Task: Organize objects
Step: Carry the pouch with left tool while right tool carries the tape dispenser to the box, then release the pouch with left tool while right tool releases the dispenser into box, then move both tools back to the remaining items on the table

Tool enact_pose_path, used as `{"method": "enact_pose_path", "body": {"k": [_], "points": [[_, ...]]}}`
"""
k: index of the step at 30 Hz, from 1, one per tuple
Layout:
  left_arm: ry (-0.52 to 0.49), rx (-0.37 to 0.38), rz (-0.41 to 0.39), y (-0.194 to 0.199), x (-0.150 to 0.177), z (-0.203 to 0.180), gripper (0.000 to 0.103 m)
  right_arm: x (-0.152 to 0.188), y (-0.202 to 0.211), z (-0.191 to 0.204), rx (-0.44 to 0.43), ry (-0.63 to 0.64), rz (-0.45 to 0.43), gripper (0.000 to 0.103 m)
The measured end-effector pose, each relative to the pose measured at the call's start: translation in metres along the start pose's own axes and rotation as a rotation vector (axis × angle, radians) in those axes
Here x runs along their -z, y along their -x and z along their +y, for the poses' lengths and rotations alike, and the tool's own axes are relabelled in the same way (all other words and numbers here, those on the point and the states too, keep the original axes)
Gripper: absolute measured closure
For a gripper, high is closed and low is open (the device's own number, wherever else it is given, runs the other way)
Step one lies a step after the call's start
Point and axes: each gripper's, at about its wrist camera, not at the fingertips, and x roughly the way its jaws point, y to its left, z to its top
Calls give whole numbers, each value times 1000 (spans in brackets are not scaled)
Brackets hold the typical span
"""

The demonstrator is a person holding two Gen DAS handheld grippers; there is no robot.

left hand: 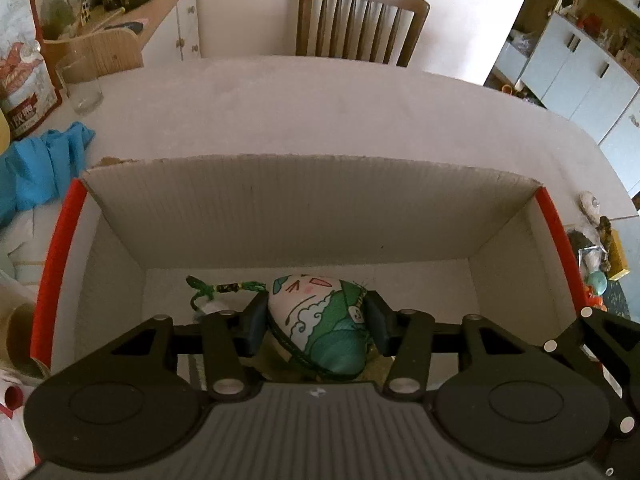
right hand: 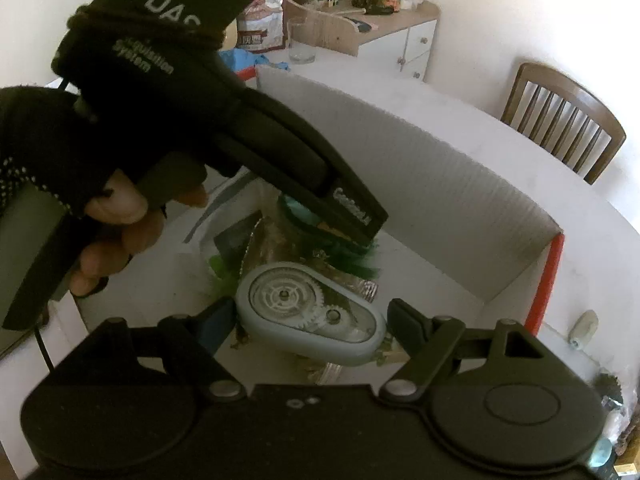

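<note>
A white cardboard box point(left hand: 304, 216) with red side edges stands on the table. My left gripper point(left hand: 316, 324) is inside it, shut on a green and white printed pouch point(left hand: 324, 320) with a green tassel cord point(left hand: 224, 290). In the right wrist view my right gripper point(right hand: 310, 328) holds a grey correction-tape dispenser point(right hand: 312, 316) with clear gears, low in the same box point(right hand: 400, 160). The left gripper's body point(right hand: 240, 136) and the gloved hand holding it fill the upper left there. Foil and green items lie under the dispenser.
A drinking glass point(left hand: 80, 84), a blue cloth point(left hand: 40, 164) and a red printed bag point(left hand: 20, 60) stand left of the box. A wooden chair point(left hand: 360, 20) is behind the table. A cabinet with jars point(left hand: 132, 4) is at back left. Small items lie right of the box point(left hand: 600, 256).
</note>
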Motion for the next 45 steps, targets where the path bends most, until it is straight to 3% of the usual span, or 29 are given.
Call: {"method": "enact_pose_path", "body": {"k": [10, 13, 19, 32, 45], "points": [[-1, 0, -4, 6, 3, -1, 47, 1, 1, 3, -12, -12, 24, 21], [-7, 2, -21, 12, 4, -2, 39, -5, -2, -5, -24, -29, 23, 21], [0, 6, -58, 29, 4, -4, 39, -5, 10, -10, -43, -54, -25, 15], [-13, 38, -166, 82, 6, -24, 39, 10, 70, -22, -87, -130, -148, 14], [-71, 115, -277, 135, 20, -77, 39, 49, 146, -54, -76, -212, -274, 14]]}}
